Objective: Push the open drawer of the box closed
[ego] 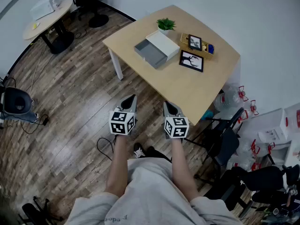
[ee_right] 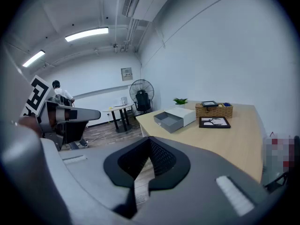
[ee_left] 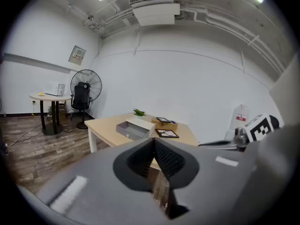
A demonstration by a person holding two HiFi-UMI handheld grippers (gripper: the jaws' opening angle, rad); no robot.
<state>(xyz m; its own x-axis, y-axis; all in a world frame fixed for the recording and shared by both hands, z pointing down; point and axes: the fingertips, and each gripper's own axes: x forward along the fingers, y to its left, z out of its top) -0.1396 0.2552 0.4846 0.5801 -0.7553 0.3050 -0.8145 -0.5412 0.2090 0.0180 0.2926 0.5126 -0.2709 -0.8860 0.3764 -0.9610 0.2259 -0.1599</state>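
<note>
status, both units: i hold the left gripper (ego: 131, 100) and the right gripper (ego: 168, 105) side by side at about the same height, over the wooden floor (ego: 75, 97), short of the near edge of the table (ego: 187, 90). the right gripper is the closer of the two to that edge.

left gripper state: in its own view the jaws are closed tip to tip. only a thin slit shows further back, with floor visible through it. nothing is held.

right gripper state: in its own view the jaws are also closed at the tips, with a narrow slit further back. nothing is held.

task item: the white box (ego: 163, 42) sits on the table, ahead of both grippers and well apart from them. its grey drawer (ego: 151, 53) is pulled out and looks empty. the drawer front faces the table edge ahead of the left gripper. neither gripper touches the box or the drawer.

surrounding items: a small potted plant (ego: 166, 24) stands just beyond the box. ahead of the right gripper, to the right of the box, a wicker basket (ego: 197, 45) is near it. a framed picture (ego: 191, 61) lies flat just on the near side of the basket. far ahead and to the left of the left gripper stands a round table (ego: 47, 18).
</note>
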